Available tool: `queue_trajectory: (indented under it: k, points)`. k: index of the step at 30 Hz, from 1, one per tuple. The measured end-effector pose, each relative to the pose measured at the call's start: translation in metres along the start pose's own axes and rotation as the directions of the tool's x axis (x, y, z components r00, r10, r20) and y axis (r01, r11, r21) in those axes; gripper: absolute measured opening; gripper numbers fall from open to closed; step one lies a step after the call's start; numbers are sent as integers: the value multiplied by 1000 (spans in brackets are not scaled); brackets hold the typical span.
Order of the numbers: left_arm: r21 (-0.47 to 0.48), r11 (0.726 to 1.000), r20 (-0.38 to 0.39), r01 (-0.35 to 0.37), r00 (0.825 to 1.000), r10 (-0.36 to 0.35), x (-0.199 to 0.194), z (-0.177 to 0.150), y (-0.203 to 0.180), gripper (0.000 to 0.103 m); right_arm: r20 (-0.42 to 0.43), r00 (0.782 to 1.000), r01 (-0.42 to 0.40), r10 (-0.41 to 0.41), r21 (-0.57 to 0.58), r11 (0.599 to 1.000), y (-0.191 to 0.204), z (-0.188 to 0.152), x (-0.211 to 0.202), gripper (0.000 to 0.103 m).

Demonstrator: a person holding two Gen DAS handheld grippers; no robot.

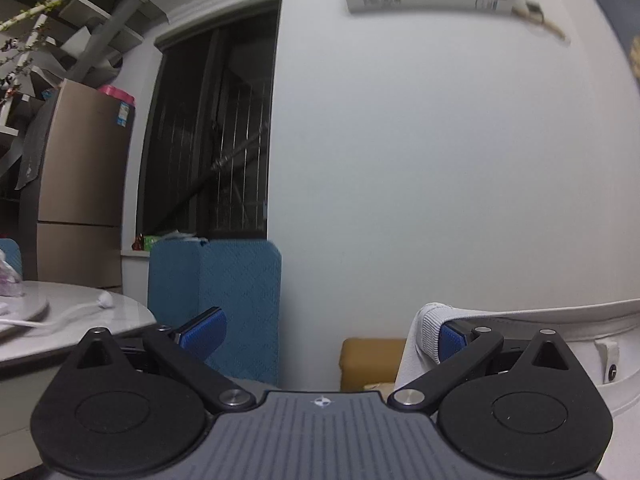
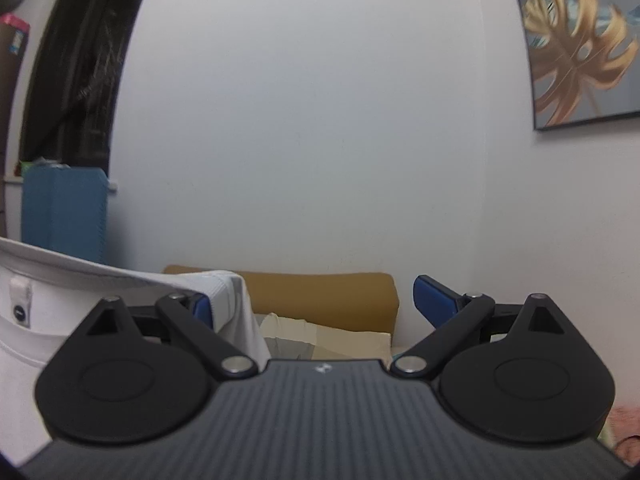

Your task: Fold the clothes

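A white T-shirt point(image 1: 580, 320) hangs stretched between my two grippers, its neck label point(image 1: 611, 360) facing the camera. In the left wrist view the ribbed collar point(image 1: 430, 330) is draped over the right blue pad; the left gripper point(image 1: 328, 334) is open, with nothing pinched between its fingers. In the right wrist view the same T-shirt point(image 2: 24, 360) hangs over the left pad point(image 2: 202, 306), and the right gripper point(image 2: 316, 302) also stands wide open. Both grippers are raised and point at a bare white wall.
A round marble table point(image 1: 120, 312) with a white cable is at lower left. A blue folded mat point(image 1: 232, 292) leans under a dark window. A brown fridge point(image 1: 80, 184) stands far left. A mustard cushion point(image 2: 320, 292) lies ahead. A framed picture point(image 2: 580, 40) hangs at right.
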State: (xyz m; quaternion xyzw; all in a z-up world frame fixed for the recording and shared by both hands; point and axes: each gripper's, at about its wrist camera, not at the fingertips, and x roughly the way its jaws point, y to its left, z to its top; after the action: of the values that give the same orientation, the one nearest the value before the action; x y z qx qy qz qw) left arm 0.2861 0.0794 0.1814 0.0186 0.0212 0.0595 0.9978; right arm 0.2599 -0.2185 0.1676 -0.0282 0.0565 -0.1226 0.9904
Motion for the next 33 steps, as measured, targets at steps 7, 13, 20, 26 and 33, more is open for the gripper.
queue_trajectory:
  k: [7,13,20,26,33]
  points:
    - [32,999,-228,-11,974,18,188,-165,-33,103,-177,984,-7,5,-12,1000,47,-136,189,97]
    - [60,998,-459,27,889,4,279,-288,-47,103,-350,936,-55,42,-27,998,77,-246,296,97]
    - [80,984,-667,161,742,-67,300,-337,-57,103,-588,782,-211,207,62,975,86,-301,344,97]
    - [4,979,-720,202,680,-137,293,-316,-44,103,-638,679,-347,363,158,925,97,-300,345,97]
    - [-35,989,-639,141,758,-131,252,-286,-34,103,-573,722,-345,388,187,920,101,-280,317,97]
